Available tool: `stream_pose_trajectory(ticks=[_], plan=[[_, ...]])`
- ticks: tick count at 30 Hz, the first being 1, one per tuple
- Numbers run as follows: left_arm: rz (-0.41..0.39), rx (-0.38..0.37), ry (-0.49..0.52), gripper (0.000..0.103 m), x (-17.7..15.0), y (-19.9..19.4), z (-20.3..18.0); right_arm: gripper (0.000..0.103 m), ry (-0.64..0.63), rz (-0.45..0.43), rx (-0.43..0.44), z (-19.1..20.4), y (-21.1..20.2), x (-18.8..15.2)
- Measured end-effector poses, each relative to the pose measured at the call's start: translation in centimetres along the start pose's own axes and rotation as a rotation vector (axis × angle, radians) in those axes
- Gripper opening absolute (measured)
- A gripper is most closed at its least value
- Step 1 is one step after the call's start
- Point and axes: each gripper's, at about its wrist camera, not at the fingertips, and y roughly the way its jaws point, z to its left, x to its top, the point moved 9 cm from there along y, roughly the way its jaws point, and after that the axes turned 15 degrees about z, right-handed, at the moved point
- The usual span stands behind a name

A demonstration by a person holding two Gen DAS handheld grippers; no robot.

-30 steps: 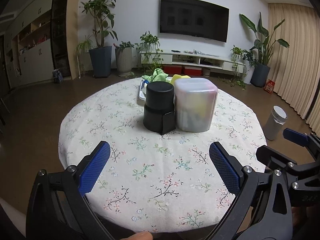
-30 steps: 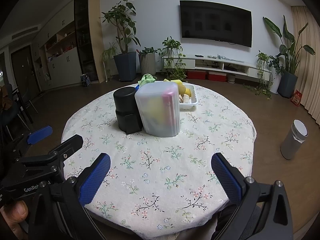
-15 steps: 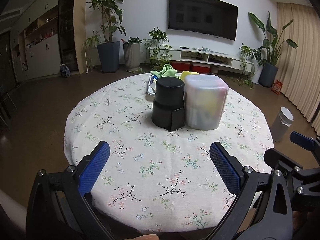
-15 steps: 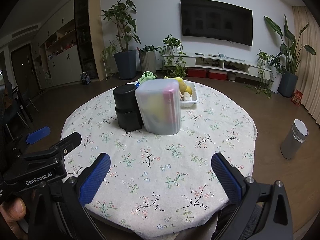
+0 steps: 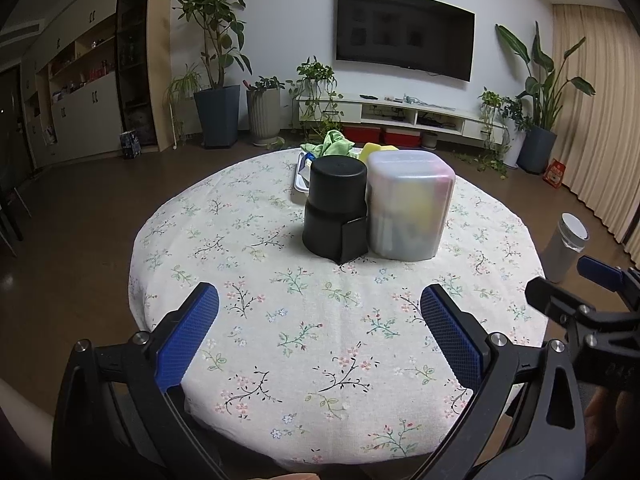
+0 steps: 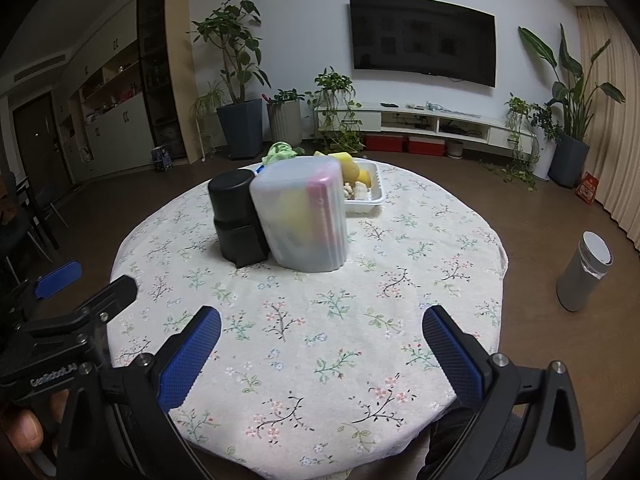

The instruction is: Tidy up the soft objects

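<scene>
A frosted plastic box [image 5: 410, 204] with coloured items inside stands mid-table next to a black round container [image 5: 336, 210]; both show in the right wrist view, box [image 6: 304, 216] and container [image 6: 234, 216]. Behind them a white tray [image 6: 366, 196] holds yellow sponges [image 6: 348, 166] and a green cloth [image 5: 332, 142]. My left gripper [image 5: 320, 320] is open and empty over the table's near edge. My right gripper [image 6: 322, 340] is open and empty, beside it.
The round table [image 5: 280, 320] has a floral cloth. A grey cylindrical bin [image 6: 584, 276] stands on the floor at the right. Potted plants [image 5: 218, 120] and a TV unit [image 5: 400, 116] line the far wall.
Both grippers have drawn back slightly and the left view has shifted left, so the containers sit farther off. Both stay open.
</scene>
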Motion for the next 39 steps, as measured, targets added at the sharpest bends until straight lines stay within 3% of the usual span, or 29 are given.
stream_pose_trajectory(ticks=[11, 39], plan=[[0.001, 0.001, -0.001, 0.103, 0.0, 0.1, 0.0, 0.103, 0.033, 0.028, -0.012, -1.7, 1.0, 0.1], [-0.002, 0.006, -0.002, 0.103, -0.1, 0.7, 0.1, 0.103, 0.03, 0.029, -0.009, -1.9, 0.9, 0.1]])
